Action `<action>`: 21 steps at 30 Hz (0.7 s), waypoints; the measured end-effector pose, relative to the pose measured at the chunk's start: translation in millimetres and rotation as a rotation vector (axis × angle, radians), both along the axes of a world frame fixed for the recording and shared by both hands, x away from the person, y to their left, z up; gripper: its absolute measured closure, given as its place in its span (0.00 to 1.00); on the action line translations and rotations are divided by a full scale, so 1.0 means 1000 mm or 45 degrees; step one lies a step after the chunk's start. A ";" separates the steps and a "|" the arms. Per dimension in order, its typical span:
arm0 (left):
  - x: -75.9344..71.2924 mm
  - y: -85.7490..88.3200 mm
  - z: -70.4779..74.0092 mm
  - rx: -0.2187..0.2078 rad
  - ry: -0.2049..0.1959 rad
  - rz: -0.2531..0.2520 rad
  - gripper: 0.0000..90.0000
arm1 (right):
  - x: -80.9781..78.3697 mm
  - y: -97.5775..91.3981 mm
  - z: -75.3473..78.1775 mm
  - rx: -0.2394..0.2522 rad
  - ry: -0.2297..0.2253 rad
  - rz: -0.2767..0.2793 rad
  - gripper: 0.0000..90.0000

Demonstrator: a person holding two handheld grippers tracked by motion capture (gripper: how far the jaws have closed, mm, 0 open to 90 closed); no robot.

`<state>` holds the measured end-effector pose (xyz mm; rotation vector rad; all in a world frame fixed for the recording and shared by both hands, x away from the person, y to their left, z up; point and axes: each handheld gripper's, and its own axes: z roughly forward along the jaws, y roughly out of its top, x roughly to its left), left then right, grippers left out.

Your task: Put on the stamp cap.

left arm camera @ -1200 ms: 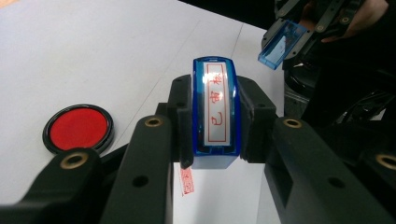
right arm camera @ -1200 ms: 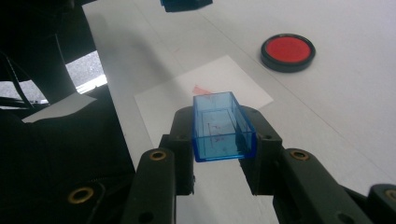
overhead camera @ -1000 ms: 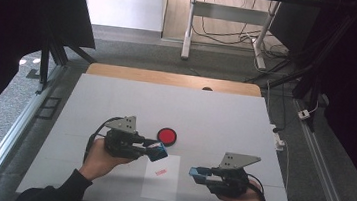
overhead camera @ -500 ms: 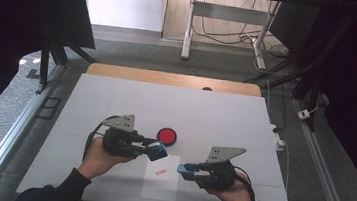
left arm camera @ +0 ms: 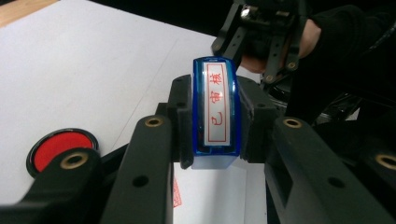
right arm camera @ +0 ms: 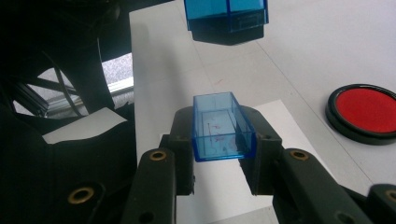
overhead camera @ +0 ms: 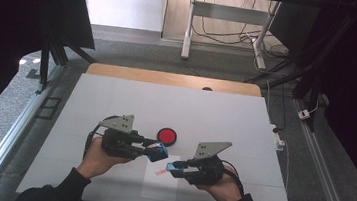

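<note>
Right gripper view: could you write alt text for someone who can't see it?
Black tongs grip an empty see-through blue stamp cap over white paper. The blue stamp hangs ahead of it, and a round red ink pad sits at right.

1. The desk (overhead camera: 116, 104) has a white top with a wooden strip along its far edge.
2. Grey carpet (overhead camera: 136, 51) covers the floor beyond it.
3. A white-legged table (overhead camera: 225, 15) stands farther back, cables (overhead camera: 214, 31) lying under it.
4. Black drapes (overhead camera: 18, 23) hang at both sides.
5. Metal rails (overhead camera: 5, 147) flank the desk.
</note>
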<state>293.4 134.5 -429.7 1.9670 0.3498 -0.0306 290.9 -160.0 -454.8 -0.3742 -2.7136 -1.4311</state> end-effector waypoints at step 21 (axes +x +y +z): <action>-0.005 -0.005 0.000 -0.001 -0.094 -0.116 0.78 | 0.011 0.025 -0.007 0.047 0.069 0.086 0.76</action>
